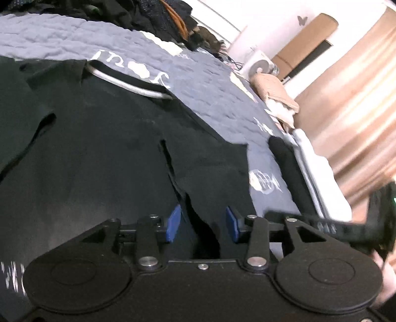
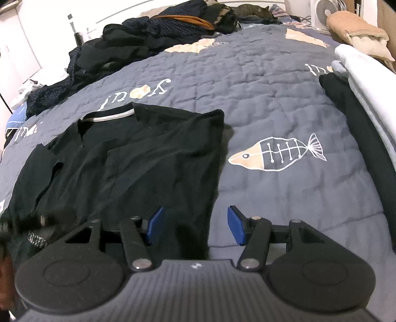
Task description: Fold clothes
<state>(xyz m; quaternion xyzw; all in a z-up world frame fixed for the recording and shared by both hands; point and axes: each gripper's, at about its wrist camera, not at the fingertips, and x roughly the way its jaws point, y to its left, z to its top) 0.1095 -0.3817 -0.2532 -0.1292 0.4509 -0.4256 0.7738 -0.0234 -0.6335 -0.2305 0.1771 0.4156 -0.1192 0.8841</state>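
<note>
Left wrist view. Left claw (image 1: 202,226) at lower centre, blue pads parted to a moderate gap, nothing pinched. Black shirt (image 1: 104,153) spread across left and centre of frame on grey-blue quilt (image 1: 205,81); its ragged lower edge hangs just ahead of the pads, a fold of cloth lying in the gap but not pressed by either pad. White-trimmed collar (image 1: 128,85) toward upper left, well beyond the claw. Dark folded garment (image 1: 287,161) at right edge of the bed, beside white bedding (image 1: 311,161). Part of the other tool at far right, blurred. Pile of dark clothes (image 1: 153,17) along the top.

Right wrist view. Right claw (image 2: 195,224) at lower centre, pads held about half apart, gripping nothing. Shirt (image 2: 138,158) lying flat in left half of frame, collar (image 2: 111,116) uppermost, right hem running down into the gap between the pads, nearer the left pad; no contact with pads visible. Fish print (image 2: 277,153) on quilt (image 2: 247,81) to the right of the shirt, above the right pad. Clothes pile (image 2: 138,42) upper left; dark folded garment (image 2: 351,119) along right edge.
</note>
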